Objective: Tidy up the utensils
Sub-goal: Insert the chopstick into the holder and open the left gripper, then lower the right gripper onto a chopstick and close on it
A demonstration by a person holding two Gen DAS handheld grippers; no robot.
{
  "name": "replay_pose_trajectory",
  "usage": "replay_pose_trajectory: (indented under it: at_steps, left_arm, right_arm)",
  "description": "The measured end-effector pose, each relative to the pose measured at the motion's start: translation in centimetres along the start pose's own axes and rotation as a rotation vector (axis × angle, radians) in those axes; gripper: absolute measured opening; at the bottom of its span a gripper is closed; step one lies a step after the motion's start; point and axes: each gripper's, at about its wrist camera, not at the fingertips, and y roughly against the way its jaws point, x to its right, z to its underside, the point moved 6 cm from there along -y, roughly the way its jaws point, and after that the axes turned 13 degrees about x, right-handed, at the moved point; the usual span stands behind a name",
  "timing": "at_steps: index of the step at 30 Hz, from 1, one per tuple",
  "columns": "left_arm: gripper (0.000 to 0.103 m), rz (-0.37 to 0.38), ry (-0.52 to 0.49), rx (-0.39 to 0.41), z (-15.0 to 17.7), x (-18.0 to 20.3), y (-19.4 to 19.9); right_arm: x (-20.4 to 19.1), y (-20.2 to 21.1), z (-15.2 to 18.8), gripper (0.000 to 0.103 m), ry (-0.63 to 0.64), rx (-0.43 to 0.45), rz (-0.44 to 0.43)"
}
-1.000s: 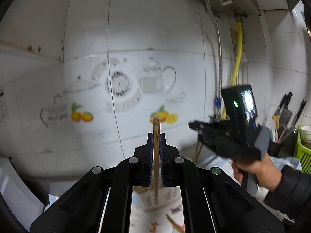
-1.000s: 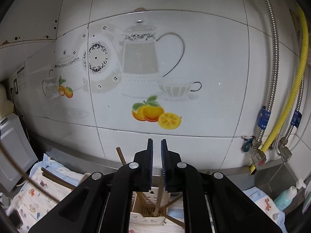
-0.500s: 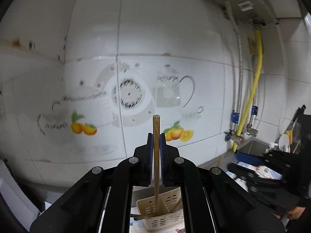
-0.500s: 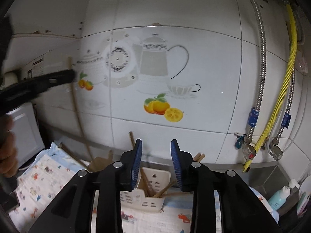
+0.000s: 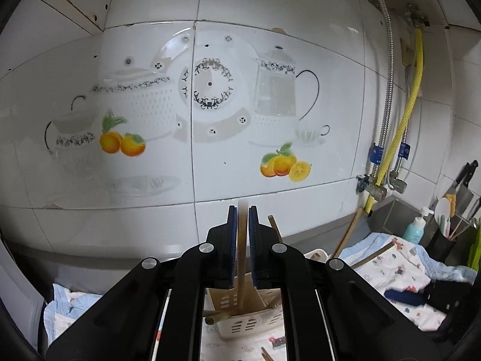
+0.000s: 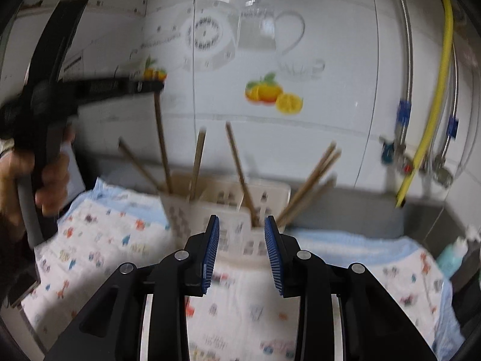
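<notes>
My left gripper [image 5: 242, 219] is shut on a wooden chopstick [image 5: 240, 273] that stands upright, its lower end inside the cream slotted utensil holder [image 5: 249, 322]. In the right wrist view the left gripper [image 6: 150, 85] holds that chopstick [image 6: 162, 147] over the holder [image 6: 228, 204], which has several chopsticks leaning in it. My right gripper [image 6: 242, 249] is open and empty, just in front of the holder.
A patterned cloth [image 6: 99, 240] covers the counter under the holder. A loose chopstick [image 5: 264, 353] lies on the cloth. Pipes and a yellow hose [image 5: 412, 114] run down the tiled wall at right. A soap bottle [image 5: 416, 225] and knives [image 5: 464, 180] stand at far right.
My left gripper has lowered the chopstick into the holder. My right gripper has opened wider and pulled back from the holder.
</notes>
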Motion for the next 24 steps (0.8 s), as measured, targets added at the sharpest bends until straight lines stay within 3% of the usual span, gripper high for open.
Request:
replay_pose_trajectory:
  at_steps: [12,15,16,24]
  left_arm:
    - [0.010,-0.019,0.011,0.015,-1.0,-0.1,3.9]
    - [0.021,-0.031,0.030,0.018,-0.7,-0.7,6.2]
    - [0.025,-0.035,0.031,0.019,-0.4,-0.8,7.0]
    - [0.025,-0.054,0.049,-0.044,4.4,-2.2,12.6]
  right_arm:
    - [-4.1,3.4,10.1,0.031,-0.039,-0.195,-0.074]
    - [-5.4,4.3,12.8,0.030,-0.061,-0.244,-0.092]
    - [-5.8,4.5,13.6,0.029,-0.069,-0.257,-0.097]
    - [-8.4,5.1,17.8,0.019,-0.083,-0.319,-0.109]
